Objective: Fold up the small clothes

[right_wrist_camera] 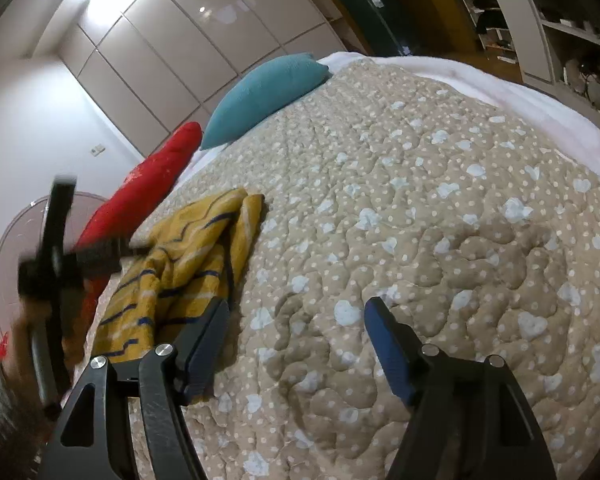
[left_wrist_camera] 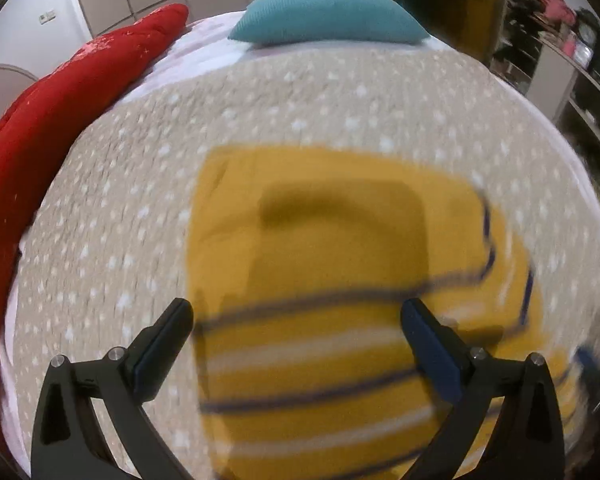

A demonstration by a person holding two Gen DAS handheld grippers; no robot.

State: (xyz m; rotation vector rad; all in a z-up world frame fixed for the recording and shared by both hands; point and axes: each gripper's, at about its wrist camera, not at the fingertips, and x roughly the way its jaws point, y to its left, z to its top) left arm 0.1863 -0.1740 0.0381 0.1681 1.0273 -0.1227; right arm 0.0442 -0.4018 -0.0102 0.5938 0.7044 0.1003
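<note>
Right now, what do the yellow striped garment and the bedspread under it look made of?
Yellow striped garment: soft knit, probably cotton jersey; matte, slumps in limp folds.
Bedspread: quilted padded fabric, beige with pale hearts and dots; stitch lines puff the surface, matte. Fibre cannot be told from here.

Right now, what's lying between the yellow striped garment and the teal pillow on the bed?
Nothing: only bare beige dotted quilt lies between the yellow striped garment and the teal pillow, clearest in the right wrist view.
</note>
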